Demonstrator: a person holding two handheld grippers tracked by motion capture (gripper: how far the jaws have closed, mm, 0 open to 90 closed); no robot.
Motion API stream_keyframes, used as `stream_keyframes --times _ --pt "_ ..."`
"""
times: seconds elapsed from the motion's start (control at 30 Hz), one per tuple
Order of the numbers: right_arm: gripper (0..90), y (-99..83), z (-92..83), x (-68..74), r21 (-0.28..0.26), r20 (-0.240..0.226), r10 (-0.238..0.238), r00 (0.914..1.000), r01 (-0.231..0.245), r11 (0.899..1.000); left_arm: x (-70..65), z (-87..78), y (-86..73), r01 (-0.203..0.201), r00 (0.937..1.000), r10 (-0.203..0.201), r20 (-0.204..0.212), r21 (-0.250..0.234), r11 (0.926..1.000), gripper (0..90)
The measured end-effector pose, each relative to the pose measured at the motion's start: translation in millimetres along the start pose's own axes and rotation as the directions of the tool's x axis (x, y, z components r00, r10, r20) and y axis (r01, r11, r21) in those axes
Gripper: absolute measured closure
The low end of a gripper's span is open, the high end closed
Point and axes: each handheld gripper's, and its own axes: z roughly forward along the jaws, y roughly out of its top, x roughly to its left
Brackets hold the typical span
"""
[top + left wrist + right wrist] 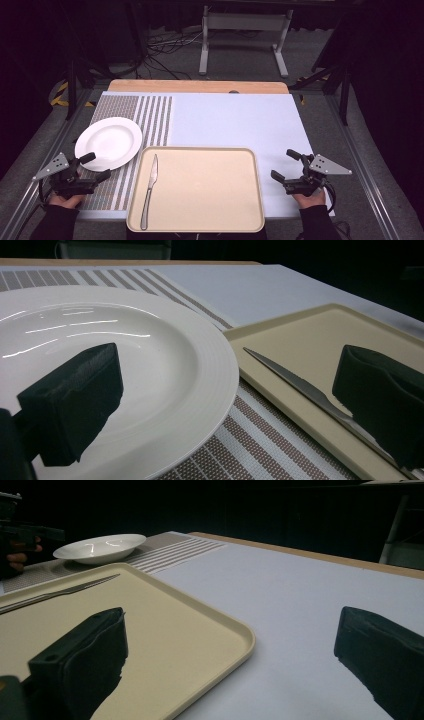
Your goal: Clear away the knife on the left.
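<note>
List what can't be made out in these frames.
- Knife handle end: left gripper view, behind the near jaw.
- Knife handle: right gripper view, cut off by the left edge.
- Tray front rim: high view, meets the bottom edge.
- Plate near rim: left gripper view, cut off by the bottom edge.

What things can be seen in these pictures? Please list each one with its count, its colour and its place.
plate: 1, white, empty, on the striped mat at the table's left, beside the tray
tray: 1, beige, at the near middle of the table
knife: 1, silver, lying inside the tray along its left side
striped mat: 1, brown and white, left part of the table
cloth: 1, pale blue-white, covering the middle and right of the table
table: 1, wooden edge showing at the far side
metal stand: 1, light grey, on the floor beyond the table
cables: several, dark, on the floor behind the table
left gripper: 1, black, open, near the plate
right gripper: 1, black, open, right of the tray
</note>
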Motion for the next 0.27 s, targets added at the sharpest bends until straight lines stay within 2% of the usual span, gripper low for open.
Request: stream_keyframes --times 0.27 --pt "1.4 -0.1 0.4 -0.2 0.003 0.0 0.005 1.0 -0.005 1.0 -0.1 -1.2 1.3 -0.014 0.9999 0.014 -0.004 -0.005 0.9999 0.8"
